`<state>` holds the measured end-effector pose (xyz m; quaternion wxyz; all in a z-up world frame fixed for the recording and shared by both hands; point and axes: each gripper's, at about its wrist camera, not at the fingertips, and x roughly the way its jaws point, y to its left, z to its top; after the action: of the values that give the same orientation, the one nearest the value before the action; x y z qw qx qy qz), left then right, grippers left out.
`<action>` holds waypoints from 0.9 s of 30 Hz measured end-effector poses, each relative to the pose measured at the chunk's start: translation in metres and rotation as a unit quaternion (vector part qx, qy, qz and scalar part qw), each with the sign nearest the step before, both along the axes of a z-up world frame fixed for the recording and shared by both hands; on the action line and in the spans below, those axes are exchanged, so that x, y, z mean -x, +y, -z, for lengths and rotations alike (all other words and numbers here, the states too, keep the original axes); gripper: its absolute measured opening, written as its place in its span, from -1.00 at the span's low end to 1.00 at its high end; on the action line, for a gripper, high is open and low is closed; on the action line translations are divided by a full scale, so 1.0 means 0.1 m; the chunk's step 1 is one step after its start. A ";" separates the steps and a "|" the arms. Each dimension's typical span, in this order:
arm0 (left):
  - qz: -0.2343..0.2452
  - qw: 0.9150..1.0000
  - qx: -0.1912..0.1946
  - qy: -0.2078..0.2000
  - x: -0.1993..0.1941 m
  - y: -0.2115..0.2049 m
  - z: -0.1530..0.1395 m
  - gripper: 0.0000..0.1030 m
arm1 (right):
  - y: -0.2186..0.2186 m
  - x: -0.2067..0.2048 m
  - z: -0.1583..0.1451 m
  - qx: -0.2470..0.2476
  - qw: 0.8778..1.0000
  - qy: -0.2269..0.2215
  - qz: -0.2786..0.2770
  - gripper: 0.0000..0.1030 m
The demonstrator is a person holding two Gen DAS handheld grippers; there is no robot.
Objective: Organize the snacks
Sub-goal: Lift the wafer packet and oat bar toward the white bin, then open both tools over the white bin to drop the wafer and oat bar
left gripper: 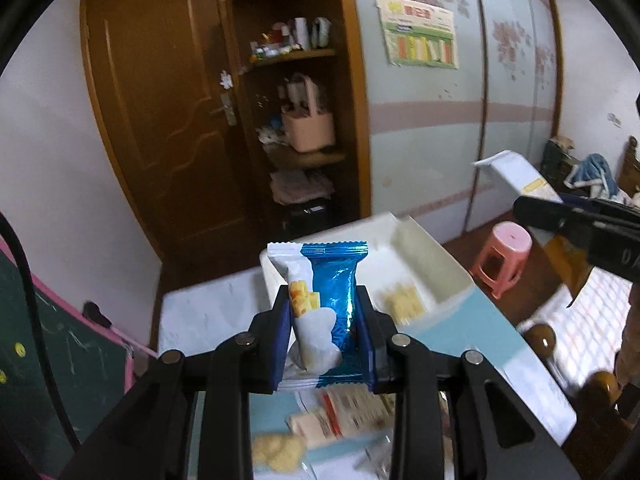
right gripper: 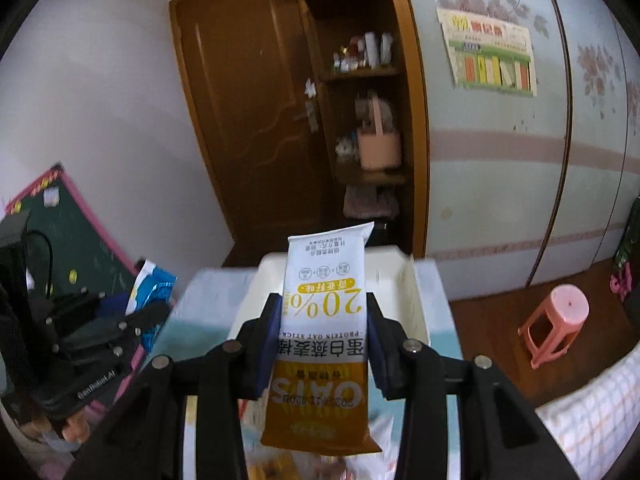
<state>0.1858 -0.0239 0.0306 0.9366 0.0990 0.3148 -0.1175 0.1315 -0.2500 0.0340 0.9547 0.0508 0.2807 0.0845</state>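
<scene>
Above the white tray, each hand-held gripper clamps a snack: left blue packet, right oat bar.

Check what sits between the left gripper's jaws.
A blue-and-white foil snack packet, upright, clamped in the left gripper; the left wrist view shows it.
</scene>
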 end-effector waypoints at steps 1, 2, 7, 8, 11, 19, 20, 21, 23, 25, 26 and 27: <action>-0.006 1.000 -0.001 -0.002 -0.12 0.00 -0.08 -0.46 | 0.00 -0.14 -0.08 -0.002 1.000 -0.001 0.002 -0.23; -0.011 1.000 0.000 -0.001 -0.25 0.01 -0.14 -0.46 | 0.01 -0.24 -0.14 -0.006 1.000 0.000 0.005 -0.23; -0.036 0.999 0.019 0.014 -0.82 0.06 -0.30 -0.46 | 0.02 -0.82 -0.28 -0.022 0.999 0.017 0.021 -0.22; -0.039 0.999 0.019 0.017 -0.91 0.05 -0.30 -0.46 | 0.04 -0.91 -0.26 -0.017 0.999 0.022 0.027 -0.22; -0.039 0.999 0.012 0.018 -1.16 0.00 -0.26 -0.46 | 0.05 -1.16 -0.16 -0.006 0.998 0.039 0.041 -0.21; -0.006 0.998 0.010 0.059 -1.57 -0.19 0.12 0.93 | 0.01 -1.73 0.29 -0.015 0.992 0.116 0.049 -0.11; -0.006 0.999 0.005 0.054 -1.57 -0.20 0.17 1.00 | 0.00 -1.77 0.34 -0.021 0.990 0.127 0.048 0.01; -0.007 0.999 -0.004 0.043 -1.56 -0.23 0.20 1.00 | -0.02 -1.80 0.38 -0.027 0.989 0.139 0.049 0.15; -0.003 0.999 -0.022 0.043 -1.57 -0.26 0.27 1.00 | -0.03 -1.82 0.44 -0.028 0.987 0.152 0.052 0.33; -0.006 0.998 -0.026 0.049 -1.58 -0.26 0.33 1.00 | -0.02 -1.80 0.43 -0.014 0.988 0.142 0.057 0.42; -0.007 0.998 -0.023 0.051 -1.57 -0.24 0.34 1.00 | -0.02 -1.78 0.41 -0.005 0.989 0.135 0.057 0.44; -0.009 0.998 -0.021 0.053 -1.57 -0.23 0.34 1.00 | -0.01 -1.76 0.39 0.002 0.990 0.130 0.057 0.46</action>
<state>0.3426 -0.0470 -0.0031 0.9174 0.1097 0.3671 -0.1075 0.3074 -0.2510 -0.0053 0.9134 0.0758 0.3993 0.0219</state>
